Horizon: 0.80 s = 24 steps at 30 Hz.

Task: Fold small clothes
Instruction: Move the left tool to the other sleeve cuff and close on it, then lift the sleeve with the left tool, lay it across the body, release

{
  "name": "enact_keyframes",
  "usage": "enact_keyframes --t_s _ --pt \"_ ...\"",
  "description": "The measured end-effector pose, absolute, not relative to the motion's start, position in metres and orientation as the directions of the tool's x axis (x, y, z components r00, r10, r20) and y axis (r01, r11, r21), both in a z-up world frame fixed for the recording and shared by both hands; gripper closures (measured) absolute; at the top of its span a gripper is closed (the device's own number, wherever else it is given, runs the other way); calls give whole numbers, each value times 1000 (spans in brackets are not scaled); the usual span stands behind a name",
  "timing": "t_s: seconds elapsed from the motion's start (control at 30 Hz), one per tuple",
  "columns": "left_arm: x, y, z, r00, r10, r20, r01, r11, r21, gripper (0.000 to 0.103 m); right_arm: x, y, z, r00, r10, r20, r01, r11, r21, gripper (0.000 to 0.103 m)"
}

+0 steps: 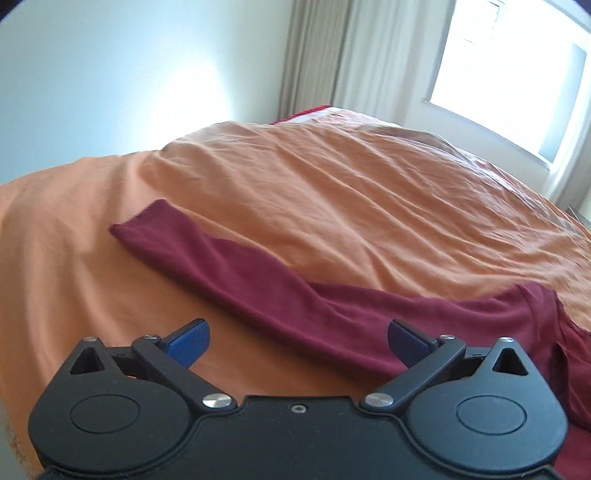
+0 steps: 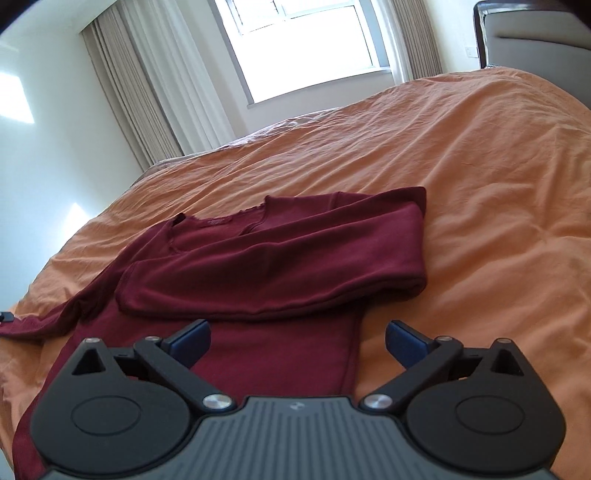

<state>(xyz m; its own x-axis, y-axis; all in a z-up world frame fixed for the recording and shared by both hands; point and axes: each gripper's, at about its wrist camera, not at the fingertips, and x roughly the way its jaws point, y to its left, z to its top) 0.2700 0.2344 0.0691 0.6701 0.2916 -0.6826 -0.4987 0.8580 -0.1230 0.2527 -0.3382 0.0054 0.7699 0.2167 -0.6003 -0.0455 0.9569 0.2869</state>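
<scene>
A maroon long-sleeved shirt (image 2: 258, 258) lies flat on the orange bedspread (image 2: 480, 184), neckline toward the window (image 2: 306, 48) and hem toward the right gripper (image 2: 297, 341). One sleeve is folded across the chest, cuff end lying near the opposite shoulder seam; the fold sits at the shirt's right-hand edge in the right wrist view. The other sleeve (image 1: 221, 266) stretches out straight over the bedspread, away from the body of the garment, its cuff lying flat at the far end. Left gripper (image 1: 299, 341): jaws wide apart, blue pads (image 1: 190, 341) well clear of each other, nothing held; it hangs over the bedspread just beside the outstretched sleeve, with one pad over the sleeve's edge as seen from the left wrist camera, though contact with the cloth cannot be judged from this angle. Right gripper: jaws likewise spread wide, empty, positioned above the lower body of the shirt, one pad over the fabric and the other over bare bedspread past the side seam. Curtains (image 2: 147, 92) hang either side of the window; a padded headboard (image 2: 535, 33) shows at upper right. Bedspread is creased throughout.
</scene>
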Motion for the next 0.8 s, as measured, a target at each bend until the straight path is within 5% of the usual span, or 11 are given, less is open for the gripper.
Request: enact_keyframes --t_s 0.3,0.4,0.5,0.57,0.67,0.8 --pt "255 328 68 668 383 -638 -655 710 -260 1 201 -271 -3 763 221 -608 -89 967 240 0" --pt "258 341 65 673 399 -623 -676 674 -298 11 192 -260 -3 763 226 -605 -97 966 238 0" --pt "261 348 66 681 399 -614 -678 661 -322 32 189 -256 0 767 237 -597 -90 960 265 0" --pt "265 347 64 690 391 -608 -673 656 -342 62 190 -256 1 765 245 -596 -90 956 278 0" --pt "268 350 64 701 386 -600 -670 644 -370 92 191 -255 4 769 243 -592 -102 960 261 0" --pt "271 348 75 726 389 -567 -658 634 -407 98 192 -255 7 775 253 -579 -110 956 271 0"
